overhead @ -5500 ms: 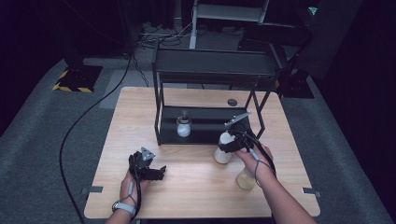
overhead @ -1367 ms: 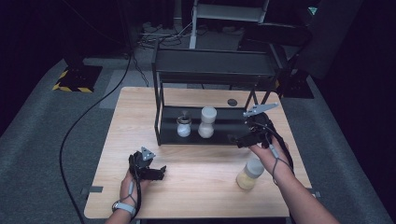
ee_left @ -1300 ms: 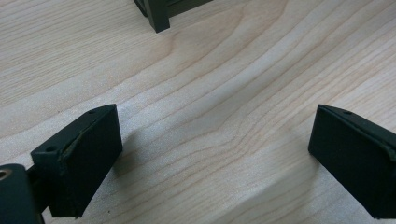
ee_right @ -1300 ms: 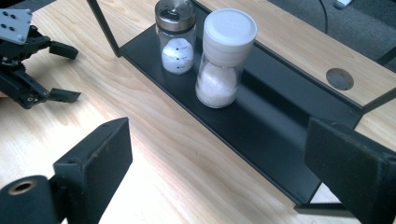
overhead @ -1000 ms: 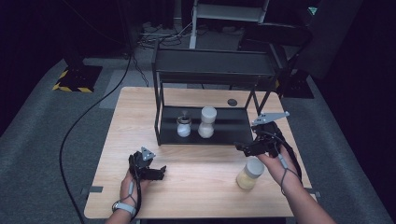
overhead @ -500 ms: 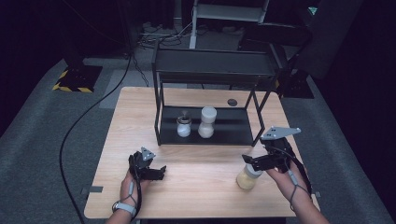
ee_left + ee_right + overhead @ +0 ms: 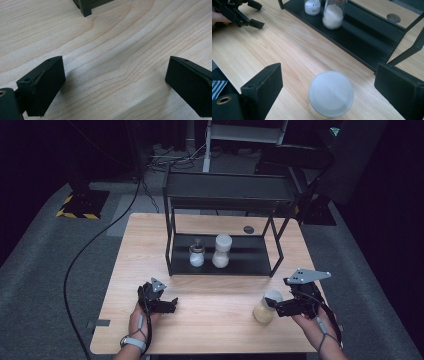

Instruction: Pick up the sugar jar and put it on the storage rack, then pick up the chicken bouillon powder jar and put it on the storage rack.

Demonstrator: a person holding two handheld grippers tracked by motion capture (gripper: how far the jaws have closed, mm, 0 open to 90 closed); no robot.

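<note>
A jar with a white lid and pale yellow contents (image 7: 263,310) stands on the wooden table (image 7: 215,320) at the front right. My right gripper (image 7: 274,305) is level with it, open, its tips at the jar's right side. In the right gripper view the lid (image 7: 331,93) lies between the two spread jaws, touching neither. My left gripper (image 7: 170,304) rests low over the table at the front left, open with nothing in it (image 7: 113,67). A tall jar of white grains (image 7: 222,251) and a small white jar (image 7: 196,256) stand on the black rack's lower shelf (image 7: 250,262).
The black two-level rack (image 7: 227,195) stands across the middle of the table, one foot (image 7: 85,8) just ahead of the left gripper. A small dark round disc (image 7: 248,229) lies behind the rack. Bare wood lies between the two grippers.
My right gripper has come away from the rack, toward the front right and down, until its open jaws stand at the yellow jar. The left gripper has kept still.
</note>
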